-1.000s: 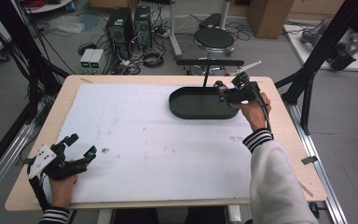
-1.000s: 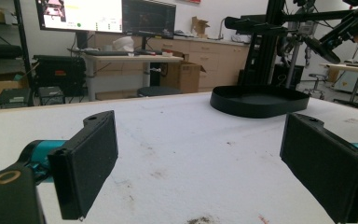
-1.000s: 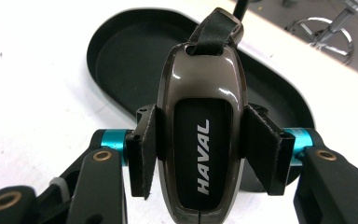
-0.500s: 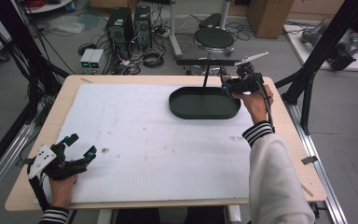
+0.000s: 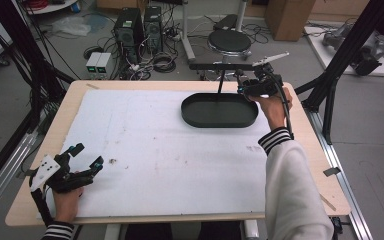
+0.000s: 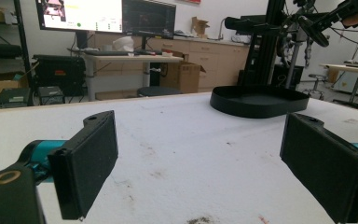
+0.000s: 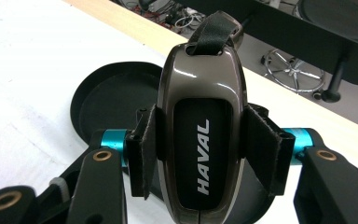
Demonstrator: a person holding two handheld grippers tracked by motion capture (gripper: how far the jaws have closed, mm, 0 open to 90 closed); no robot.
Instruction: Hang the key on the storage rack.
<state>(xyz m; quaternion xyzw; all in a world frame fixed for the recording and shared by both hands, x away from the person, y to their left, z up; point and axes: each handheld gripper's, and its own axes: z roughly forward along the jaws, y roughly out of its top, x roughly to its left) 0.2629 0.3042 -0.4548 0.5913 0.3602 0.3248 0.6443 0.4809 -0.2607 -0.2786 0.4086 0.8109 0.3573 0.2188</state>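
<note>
1. The right gripper (image 7: pixel 200 158) pinches 1 glossy brown key fob (image 7: pixel 200 116) by its sides; white letters on the fob's black panel read "HAVAL" (running lengthwise).
2. A black strap (image 7: pixel 212 32) loops through the fob's top end; the fob's bottom end is cut off by the frame edge.
3. In the high view the right gripper (image 5: pixel 255 86) hangs above the far right rim of 1 black oval tray (image 5: pixel 220 111), and the fob is too small to make out there.
4. The left gripper (image 5: pixel 82 162) rests at the near left corner of the white table cover (image 5: pixel 165 150), jaws spread wide with nothing between them.
5. In the left gripper view 2 black pads (image 6: pixel 91 161) frame the tray (image 6: pixel 259 100); screen writing behind is unreadable.
6. 2 hands, 2 striped cuffs (image 5: pixel 274 140).
</note>
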